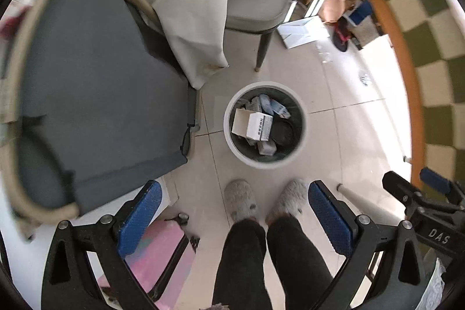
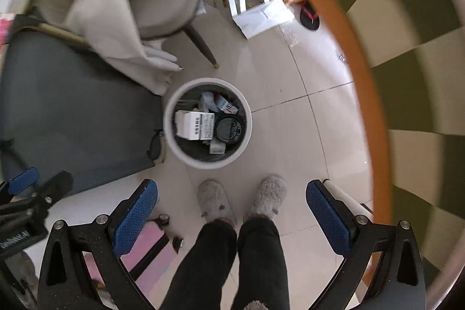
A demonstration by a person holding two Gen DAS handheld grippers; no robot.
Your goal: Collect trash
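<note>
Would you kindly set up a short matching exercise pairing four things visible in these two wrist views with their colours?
Things:
1. trash bin
2. slippers
3. gripper pads
4. table edge

Colours:
A. blue
B. orange-brown
C. white
D. fluffy grey

Pairs: 1-C, 2-D, 3-A, 4-B
</note>
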